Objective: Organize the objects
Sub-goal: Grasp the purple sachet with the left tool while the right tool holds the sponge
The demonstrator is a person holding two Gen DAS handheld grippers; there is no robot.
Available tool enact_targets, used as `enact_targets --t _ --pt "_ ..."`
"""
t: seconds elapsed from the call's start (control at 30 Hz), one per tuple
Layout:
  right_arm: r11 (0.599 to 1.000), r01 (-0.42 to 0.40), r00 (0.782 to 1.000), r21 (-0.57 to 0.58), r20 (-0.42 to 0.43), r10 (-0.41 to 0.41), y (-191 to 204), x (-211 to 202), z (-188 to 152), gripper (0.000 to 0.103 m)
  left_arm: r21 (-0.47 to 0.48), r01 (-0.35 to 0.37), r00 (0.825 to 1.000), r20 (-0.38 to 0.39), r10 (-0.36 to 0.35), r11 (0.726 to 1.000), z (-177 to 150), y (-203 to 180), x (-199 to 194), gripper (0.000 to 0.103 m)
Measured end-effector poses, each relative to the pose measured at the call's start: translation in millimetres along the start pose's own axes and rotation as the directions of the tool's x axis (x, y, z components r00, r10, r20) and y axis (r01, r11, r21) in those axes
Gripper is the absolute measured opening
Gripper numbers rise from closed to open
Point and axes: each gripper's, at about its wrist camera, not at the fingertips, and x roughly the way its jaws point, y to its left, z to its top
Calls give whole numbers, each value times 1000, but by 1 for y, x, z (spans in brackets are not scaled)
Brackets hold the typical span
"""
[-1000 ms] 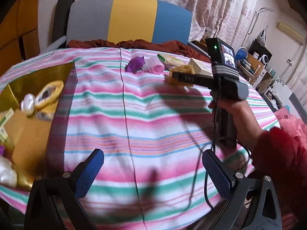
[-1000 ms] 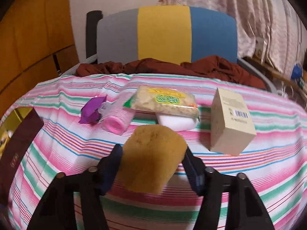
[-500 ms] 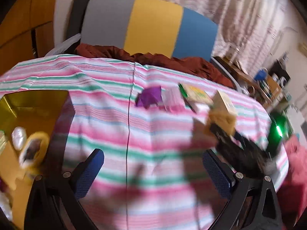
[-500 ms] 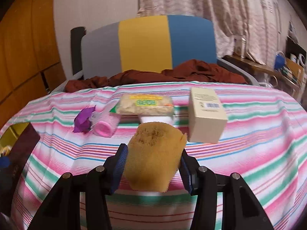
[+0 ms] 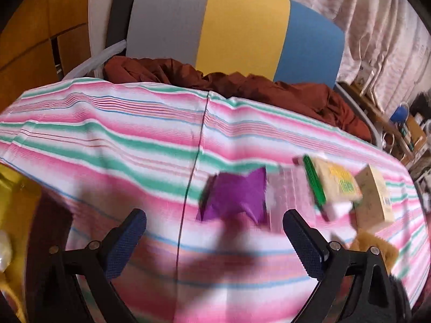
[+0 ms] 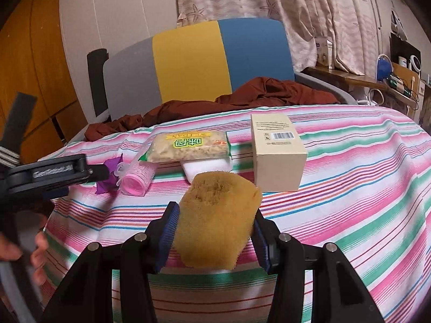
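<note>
Landmark: cream box (image 6: 277, 150), standing upright on the striped tablecloth (image 6: 363, 188) of the table, barcode on its top face.

1. Sponge (image 6: 215, 220), tan and coarse. Nearer the camera than the cream box, raised off the cloth. Clamped between the blue pads of the right hand-held gripper (image 6: 214, 235), both pads pressing its sides.

2. Snack packet (image 6: 188, 146), clear wrap with a yellow-green label. Left of the cream box, lying flat on top of a white block (image 6: 207, 168).

3. Hair roller (image 6: 137, 179), pink, lying on its side. Left of the cream box, past the snack packet.

4. Purple wrapper (image 5: 234, 197), crumpled, blurred in the left wrist view. Farthest left of the cream box, just beside the hair roller.

5. Left hand-held gripper (image 5: 214, 241), jaws wide apart with nothing between them, pointing at the purple wrapper. In the right wrist view it reaches in from the left edge, with a person's fingers (image 6: 40, 250) below it.

6. Gold tray (image 5: 16, 196), at the far left edge of the left wrist view, well apart from the cream box; a pale rounded item sits in it, too cropped to identify.

7. Brown cloth (image 6: 242, 97), heaped behind the cream box, off the table's far edge, against a grey, yellow and blue chair back (image 6: 194, 62).
</note>
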Motion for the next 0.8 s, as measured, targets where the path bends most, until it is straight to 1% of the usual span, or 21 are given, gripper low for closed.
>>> enact_targets --t 0.03,0.1,0.13,0.2,0.27,0.3,0.33,0.5,0.63,0.73,0.8 --pt "1000 -3 1000 4 1 3 -1 0 0 51 -5 14 1000 11 -14 1000 2 2 5 102" --pt "1000 -4 1000 16 11 4 -3 -2 0 51 -20 15 1000 2 -15 1000 7 6 15 100" --pt "1000 -5 1000 22 15 5 -5 -2 -1 51 -36 28 1000 -2 -29 999 8 8 18 95" --pt "1000 -8 1000 25 12 7 -6 -2 0 51 -76 94 996 -6 -94 993 9 12 25 88" --pt "1000 -9 1000 26 6 9 -6 0 0 51 -50 105 994 10 -104 993 11 9 27 80" --pt "1000 -8 1000 27 3 8 -6 1 0 51 -33 122 992 8 -122 992 12 6 28 72" --pt "1000 -5 1000 29 2 5 -7 1 -1 51 -23 126 992 5 -126 992 12 5 30 72" --pt "999 -6 1000 34 7 6 -8 0 -1 51 7 127 990 66 -128 992 5 6 29 65" --pt "999 2 1000 34 1 -2 -8 1 -1 51 12 97 991 91 -98 995 3 4 27 56" --pt "999 6 1000 33 10 -6 -8 -1 -1 51 22 77 991 111 -79 997 -5 4 20 52" --pt "1000 9 1000 30 17 -9 -7 -2 -1 51 9 74 990 119 -74 997 -11 6 16 51"
